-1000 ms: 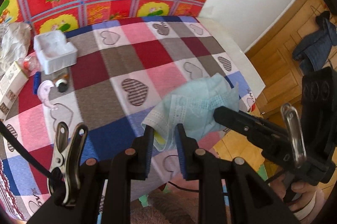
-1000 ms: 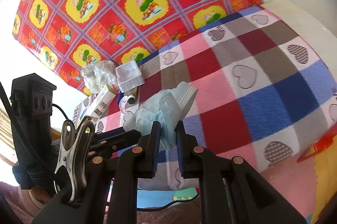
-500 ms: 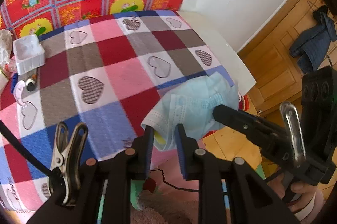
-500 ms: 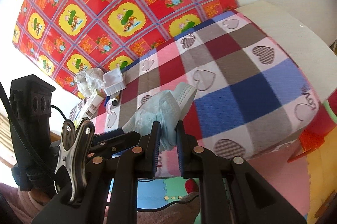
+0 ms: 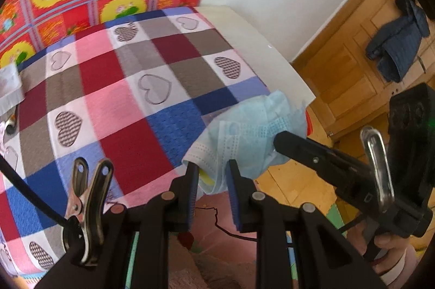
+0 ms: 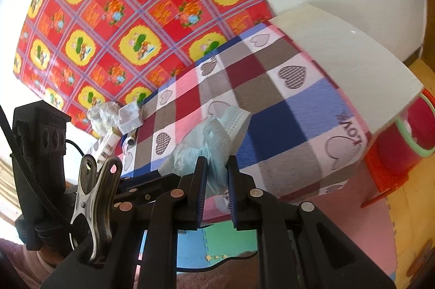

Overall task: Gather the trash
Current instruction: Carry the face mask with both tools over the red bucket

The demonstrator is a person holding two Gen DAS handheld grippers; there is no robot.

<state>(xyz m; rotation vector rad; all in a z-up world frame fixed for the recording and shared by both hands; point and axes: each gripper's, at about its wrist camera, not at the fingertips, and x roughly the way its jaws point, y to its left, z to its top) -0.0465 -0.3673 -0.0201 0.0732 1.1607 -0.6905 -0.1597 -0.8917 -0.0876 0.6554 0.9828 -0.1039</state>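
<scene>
Two grippers share one load: I have the left gripper (image 5: 210, 176) and the right gripper (image 6: 217, 173) each clamped on the same crumpled light-blue face mask (image 5: 244, 136), so the bundle hangs between them rather than from one pinch. In the left wrist view the mask's pleated edge sits between the blue pads, with something yellow tucked in its folds; what that is I cannot tell. The right gripper's black fingers enter from the right of that view and bite the bundle's far side. I judge the double grip is there because the mask is limp and loose, and a single hold could let part of it slip out.

The mask is off the bed, carried in the air just past the near corner of the checked heart blanket (image 5: 130, 109), over the pink floor mat (image 6: 326, 223).

More rubbish lies at the blanket's far left edge by the red patterned wall cloth (image 6: 136, 3): a crumpled plastic bag (image 6: 102, 116), a white foam tray (image 6: 130, 117) and a small carton (image 6: 104, 146). A red bin (image 6: 391, 153) with a green rim stands beyond the bed's right corner; I take it as the likely destination.
</scene>
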